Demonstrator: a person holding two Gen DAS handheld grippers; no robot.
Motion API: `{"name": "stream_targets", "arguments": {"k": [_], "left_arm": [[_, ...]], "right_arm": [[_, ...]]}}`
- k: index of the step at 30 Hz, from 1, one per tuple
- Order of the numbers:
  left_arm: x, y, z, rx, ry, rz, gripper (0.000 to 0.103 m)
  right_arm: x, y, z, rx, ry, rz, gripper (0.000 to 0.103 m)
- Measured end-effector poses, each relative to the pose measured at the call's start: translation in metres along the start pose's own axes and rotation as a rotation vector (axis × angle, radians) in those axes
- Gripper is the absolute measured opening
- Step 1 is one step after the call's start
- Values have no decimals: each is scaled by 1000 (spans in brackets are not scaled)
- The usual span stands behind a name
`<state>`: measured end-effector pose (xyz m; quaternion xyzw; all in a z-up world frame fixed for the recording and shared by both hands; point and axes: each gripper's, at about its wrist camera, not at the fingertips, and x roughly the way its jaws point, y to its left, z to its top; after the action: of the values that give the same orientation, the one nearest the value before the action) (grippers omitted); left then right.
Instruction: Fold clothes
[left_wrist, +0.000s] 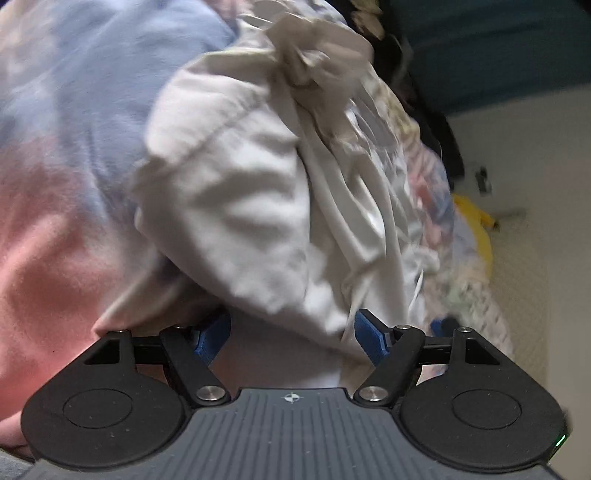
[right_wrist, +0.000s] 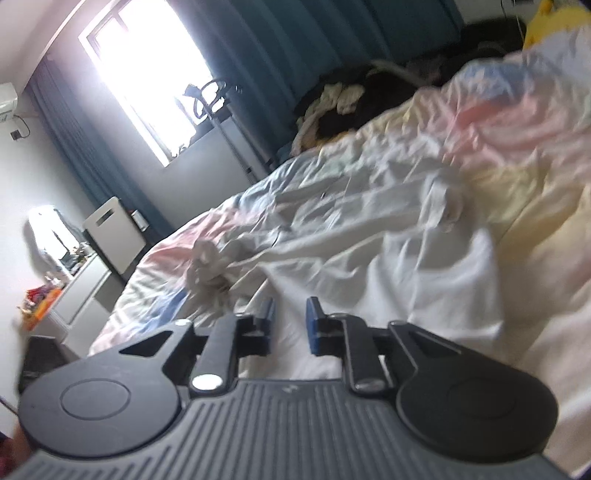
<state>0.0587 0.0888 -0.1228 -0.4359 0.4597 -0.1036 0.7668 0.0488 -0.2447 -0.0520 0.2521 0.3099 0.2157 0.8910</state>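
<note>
A white garment (left_wrist: 236, 192) lies crumpled on a pastel pink, blue and yellow bedspread (left_wrist: 55, 184). My left gripper (left_wrist: 291, 332) is open, its blue pads (left_wrist: 212, 338) wide apart, and a fold of the garment hangs between them. In the right wrist view the same white garment (right_wrist: 388, 254) spreads over the bedspread (right_wrist: 517, 147). My right gripper (right_wrist: 290, 321) hovers low over the cloth with its blue pads (right_wrist: 314, 325) a narrow gap apart and nothing between them.
A dark pile of clothes (right_wrist: 354, 99) lies at the far end of the bed. A yellow item (left_wrist: 480, 225) lies by the bed's right edge. A window (right_wrist: 147, 74), teal curtains (right_wrist: 280, 48), a white cabinet (right_wrist: 114, 232) and a dresser (right_wrist: 74, 295) stand beyond the bed.
</note>
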Motion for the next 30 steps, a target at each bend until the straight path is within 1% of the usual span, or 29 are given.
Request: {"name": "stream_targets", "arguments": {"k": [1,2,3,4,6,7,9,10,11,12,15,17,19,22,24,26,30], "left_arm": [[-1,2,2,-24,-17,-10,76],[-1,5,5,-49,-35,-21,73],[-2,7,7,-73,-52,-31,66],[-3,10,10,-98,-70,-42,61],[-4,15,14,-146,-105,-63,48],[-5,16,17,-163,-119,-73,43],[-7,14,22,-161,-140,-95,6],[-9,12,25,-153,-157,-105,6],[-12,9,27,-145,-174,-114,6],[-15,7,29,-139,-188,-127,5],[-22,4,32,-139,-214,-175,4],[-25,3,33,-140,-225,-191,4],[-26,4,36,-149,-233,-200,4],[-25,6,40,-164,-244,-207,4],[-28,5,41,-157,-251,-210,4],[-30,2,41,-134,-262,-206,4],[-40,-7,33,-66,-295,-218,3]], "right_arm": [[2,0,-3,32,14,20,22],[5,-1,-5,63,29,40,23],[8,-1,-10,97,50,70,23],[12,-1,-14,132,72,106,23],[21,0,-25,203,118,174,25],[25,0,-30,235,138,196,29],[33,-2,-39,307,168,231,42],[37,-2,-44,343,182,248,55],[41,-5,-47,383,195,266,60],[44,-8,-50,426,200,285,60],[49,-19,-51,542,171,298,61],[48,-29,-50,615,130,272,61],[41,-41,-48,678,63,223,61],[20,-55,-43,741,-59,130,56],[5,-62,-41,770,-121,71,45],[-5,-66,-40,779,-160,13,19],[-17,-63,-41,750,-233,-91,18]]}}
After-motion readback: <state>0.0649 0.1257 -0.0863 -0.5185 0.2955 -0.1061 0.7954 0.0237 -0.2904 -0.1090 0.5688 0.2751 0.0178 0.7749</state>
